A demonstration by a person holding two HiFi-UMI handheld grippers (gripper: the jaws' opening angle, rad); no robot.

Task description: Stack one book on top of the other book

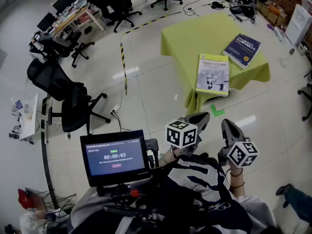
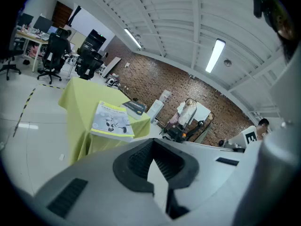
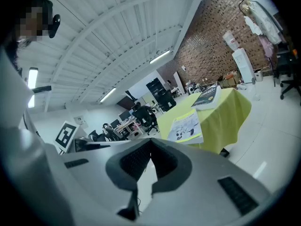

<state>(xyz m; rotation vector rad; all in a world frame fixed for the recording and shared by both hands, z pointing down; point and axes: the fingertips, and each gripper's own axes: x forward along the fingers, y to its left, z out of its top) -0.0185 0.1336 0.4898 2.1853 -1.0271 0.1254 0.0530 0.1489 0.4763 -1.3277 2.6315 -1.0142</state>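
Note:
Two books lie on a table draped in a yellow-green cloth (image 1: 195, 38). A pale book with a yellow-green border (image 1: 213, 74) (image 2: 112, 120) (image 3: 187, 125) rests at the table's near edge. A dark blue book (image 1: 243, 49) (image 2: 134, 107) (image 3: 207, 95) sits farther back to the right, apart from the first. My left gripper (image 1: 201, 119) (image 2: 153, 166) and right gripper (image 1: 229, 128) (image 3: 151, 166) are held close to the person's body, well short of the table. Both are shut with nothing between the jaws.
A monitor with a timer (image 1: 116, 156) is mounted at the person's chest. Black office chairs (image 1: 63, 91) and desks (image 1: 73, 11) stand to the left. Yellow-black tape (image 1: 123, 57) runs across the white floor. Boxes and cables (image 1: 253, 6) lie beyond the table.

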